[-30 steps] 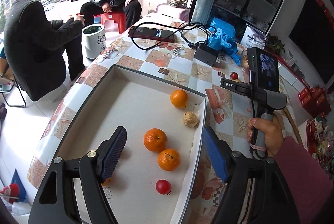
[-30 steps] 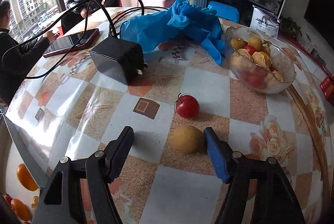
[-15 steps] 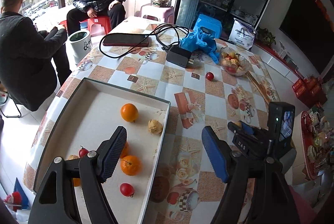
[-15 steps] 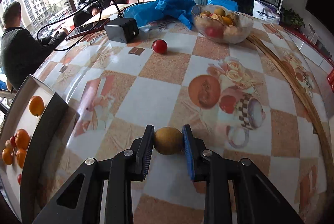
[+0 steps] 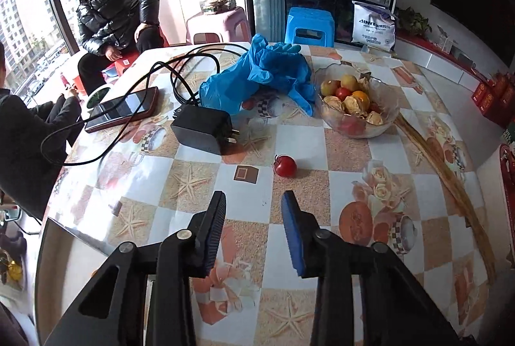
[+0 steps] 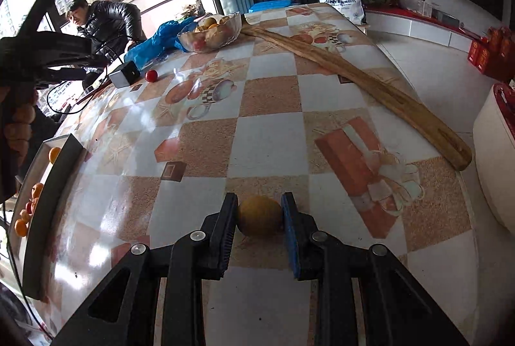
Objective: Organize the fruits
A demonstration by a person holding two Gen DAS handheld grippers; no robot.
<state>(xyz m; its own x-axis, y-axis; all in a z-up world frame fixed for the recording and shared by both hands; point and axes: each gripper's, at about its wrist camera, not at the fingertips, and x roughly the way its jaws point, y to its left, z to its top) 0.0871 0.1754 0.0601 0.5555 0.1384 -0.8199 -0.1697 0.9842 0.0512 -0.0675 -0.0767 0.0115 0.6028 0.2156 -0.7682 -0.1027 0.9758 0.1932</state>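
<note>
Right gripper (image 6: 259, 218) pinches a brown fruit (image 6: 259, 215); left gripper (image 5: 252, 212), just narrowing, spread empty.

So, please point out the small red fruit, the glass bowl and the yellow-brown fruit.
small red fruit (image 5: 285, 166), left wrist view, its middle.
glass bowl (image 5: 362, 131), left wrist view, front wall.
yellow-brown fruit (image 6: 259, 216), right wrist view, its middle.

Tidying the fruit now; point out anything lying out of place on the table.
One small red fruit lies loose on the tablecloth, apart from the glass bowl and the tray. Crumpled blue gloves sprawl beside the bowl.
</note>
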